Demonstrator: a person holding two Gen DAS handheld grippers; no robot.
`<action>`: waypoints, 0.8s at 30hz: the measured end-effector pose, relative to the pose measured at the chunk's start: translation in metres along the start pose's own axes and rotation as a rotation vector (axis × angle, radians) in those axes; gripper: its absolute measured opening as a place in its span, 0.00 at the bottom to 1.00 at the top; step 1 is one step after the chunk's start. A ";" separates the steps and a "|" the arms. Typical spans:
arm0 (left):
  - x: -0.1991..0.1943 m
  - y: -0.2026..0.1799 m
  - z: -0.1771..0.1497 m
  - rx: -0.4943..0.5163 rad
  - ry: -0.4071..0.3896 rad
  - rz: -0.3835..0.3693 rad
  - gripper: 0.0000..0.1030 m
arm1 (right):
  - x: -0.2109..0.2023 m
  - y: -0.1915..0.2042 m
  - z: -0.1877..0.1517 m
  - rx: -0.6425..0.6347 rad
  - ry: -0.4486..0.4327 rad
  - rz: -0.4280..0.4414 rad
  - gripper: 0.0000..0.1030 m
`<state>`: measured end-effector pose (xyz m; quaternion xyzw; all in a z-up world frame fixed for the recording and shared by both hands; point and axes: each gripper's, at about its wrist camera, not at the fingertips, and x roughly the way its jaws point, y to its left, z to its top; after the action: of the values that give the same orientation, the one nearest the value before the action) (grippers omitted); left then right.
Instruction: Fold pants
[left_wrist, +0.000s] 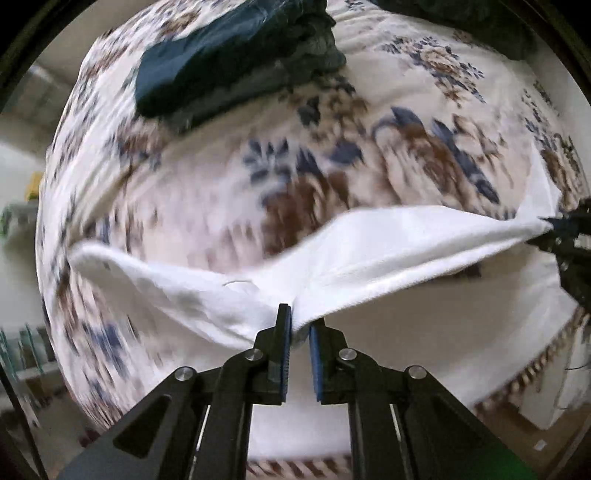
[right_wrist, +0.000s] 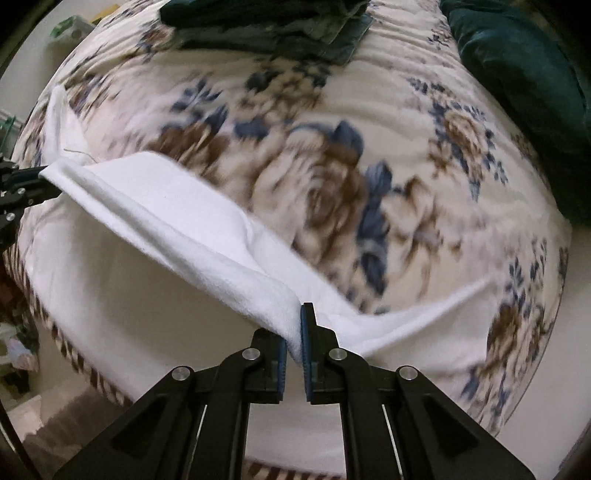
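1. Above the flowered bedspread (left_wrist: 207, 206), the white pants (left_wrist: 369, 251) hang in the air, stretched between two claws, with the bed well below them.
2. On the left, the left claw (left_wrist: 300, 325) is pinched tight on one part of the white cloth's edge, which bunches up between its blue pads (left_wrist: 286, 354).
3. On the right, the right claw (right_wrist: 295, 332) is clamped just as narrowly on another part of the edge. From each camera the other claw shows only as a dark tip at the picture's border, gripping the far end of the same taut band of cloth.
4. My read on progress: the garment is picked up and spread out, and I see no crease made on purpose yet. Laying it flat and making every fold is still to do, so this looks like an early stage.
5. At the far side of the bed sits a dark heap of clothes (right_wrist: 280, 29), perhaps some of it already folded; I can't tell.
6. Hard to judge:
   - whether the held edge is the waistband or a leg hem;
   - where the two legs run, since much of the white cloth drops below the claws, out of sight;
   - the bedspread pattern, which is smeared by blur;
   - the dark green shape (right_wrist: 517, 92) at the right, which is cut off.
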<state>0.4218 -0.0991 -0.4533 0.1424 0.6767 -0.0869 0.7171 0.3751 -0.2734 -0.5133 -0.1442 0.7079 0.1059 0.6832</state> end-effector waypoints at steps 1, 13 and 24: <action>-0.003 -0.002 -0.015 -0.019 0.013 -0.011 0.07 | -0.003 0.007 -0.014 -0.007 0.001 -0.002 0.07; 0.078 -0.015 -0.142 -0.240 0.245 -0.088 0.07 | 0.055 0.099 -0.136 -0.179 0.136 -0.042 0.07; 0.117 -0.021 -0.149 -0.272 0.284 -0.069 0.24 | 0.103 0.103 -0.147 -0.070 0.242 0.000 0.23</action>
<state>0.2824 -0.0625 -0.5783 0.0317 0.7811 0.0018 0.6236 0.1990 -0.2338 -0.6145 -0.1796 0.7812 0.1123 0.5873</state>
